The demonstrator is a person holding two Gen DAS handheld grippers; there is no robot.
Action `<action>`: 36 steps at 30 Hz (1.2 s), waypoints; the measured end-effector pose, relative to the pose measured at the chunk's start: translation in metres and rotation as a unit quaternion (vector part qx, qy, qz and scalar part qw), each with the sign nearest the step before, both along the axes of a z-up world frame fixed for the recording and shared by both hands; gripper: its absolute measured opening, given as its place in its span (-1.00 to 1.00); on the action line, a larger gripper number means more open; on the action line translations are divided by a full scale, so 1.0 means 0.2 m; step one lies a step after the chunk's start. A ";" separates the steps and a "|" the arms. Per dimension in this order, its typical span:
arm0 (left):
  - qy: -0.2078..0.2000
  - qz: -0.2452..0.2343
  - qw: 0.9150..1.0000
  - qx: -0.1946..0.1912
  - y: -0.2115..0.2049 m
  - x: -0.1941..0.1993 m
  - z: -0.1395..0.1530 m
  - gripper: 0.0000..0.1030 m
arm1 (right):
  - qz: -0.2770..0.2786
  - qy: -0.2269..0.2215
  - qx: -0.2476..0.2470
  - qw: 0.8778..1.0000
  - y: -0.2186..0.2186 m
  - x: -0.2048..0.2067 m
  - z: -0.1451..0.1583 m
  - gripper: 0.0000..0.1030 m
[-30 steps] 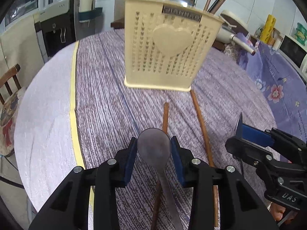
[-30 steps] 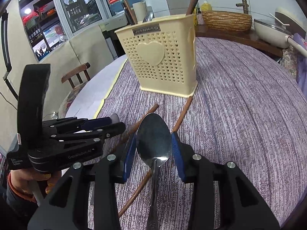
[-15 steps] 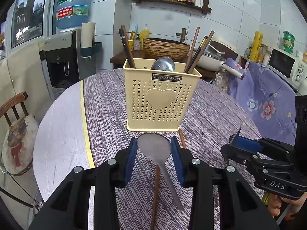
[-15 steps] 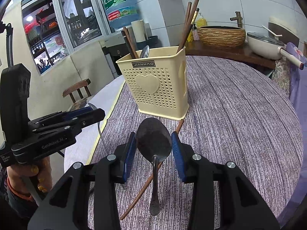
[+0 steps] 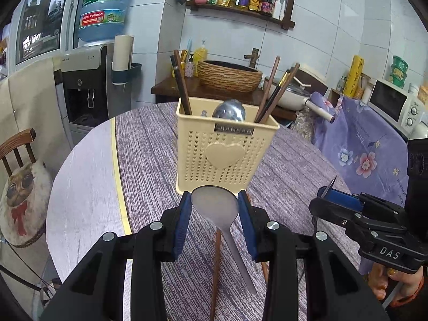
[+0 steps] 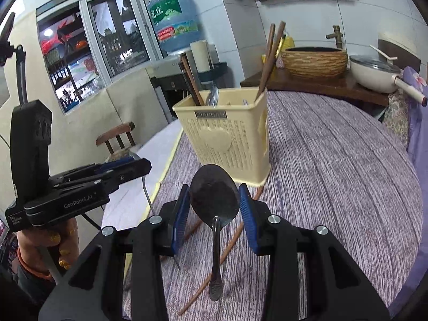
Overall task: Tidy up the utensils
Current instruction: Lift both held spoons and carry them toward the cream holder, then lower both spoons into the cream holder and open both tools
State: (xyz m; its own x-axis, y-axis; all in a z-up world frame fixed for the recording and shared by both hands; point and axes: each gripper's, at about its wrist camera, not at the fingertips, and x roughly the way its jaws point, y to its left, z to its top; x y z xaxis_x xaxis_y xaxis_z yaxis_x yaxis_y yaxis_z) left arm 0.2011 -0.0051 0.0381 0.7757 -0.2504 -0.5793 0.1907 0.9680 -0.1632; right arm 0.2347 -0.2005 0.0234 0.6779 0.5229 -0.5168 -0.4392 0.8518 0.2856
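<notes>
A cream perforated utensil holder stands upright on the purple tablecloth, with several chopsticks and a steel spoon in it. My left gripper is shut on the bowl of a matte steel spoon, whose handle hangs down toward the table. My right gripper is shut on the bowl of a dark shiny spoon, handle hanging likewise. Both are held above the table, just in front of the holder. Brown chopsticks lie on the cloth beneath the grippers.
A wooden chair with a cushion stands off the table's left edge. Behind the table are a water dispenser, a woven basket and a pan on a side counter. A microwave sits at the right.
Both grippers have risen with their spoons, and the handles have come off the table and now hang free. The views have tilted up, so the holder's open top shows.
</notes>
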 end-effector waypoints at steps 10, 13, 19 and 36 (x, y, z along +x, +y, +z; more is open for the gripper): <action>-0.097 0.028 0.995 -0.025 0.09 0.17 0.49 -0.31 | -0.045 -0.134 0.035 0.989 0.06 0.22 0.43 -0.26; -0.130 0.056 0.990 -0.027 0.11 0.27 0.61 -0.31 | -0.066 -0.174 0.030 0.982 0.11 0.31 0.56 -0.26; -0.158 0.088 0.984 0.002 0.08 0.47 0.65 -0.31 | -0.096 -0.208 0.001 0.973 0.21 0.48 0.64 -0.26; -0.127 0.065 0.988 0.066 -0.05 0.54 0.25 -0.31 | -0.120 -0.174 -0.036 0.977 0.23 0.52 0.21 -0.26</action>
State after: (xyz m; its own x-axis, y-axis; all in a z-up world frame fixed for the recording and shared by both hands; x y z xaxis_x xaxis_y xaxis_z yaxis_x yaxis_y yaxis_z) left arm 0.3084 -0.0153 0.0882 0.9205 -0.0739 -0.3837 0.0816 0.9967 0.0037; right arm 0.3395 -0.1537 0.0646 0.9174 0.2988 -0.2628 -0.2850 0.9543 0.0900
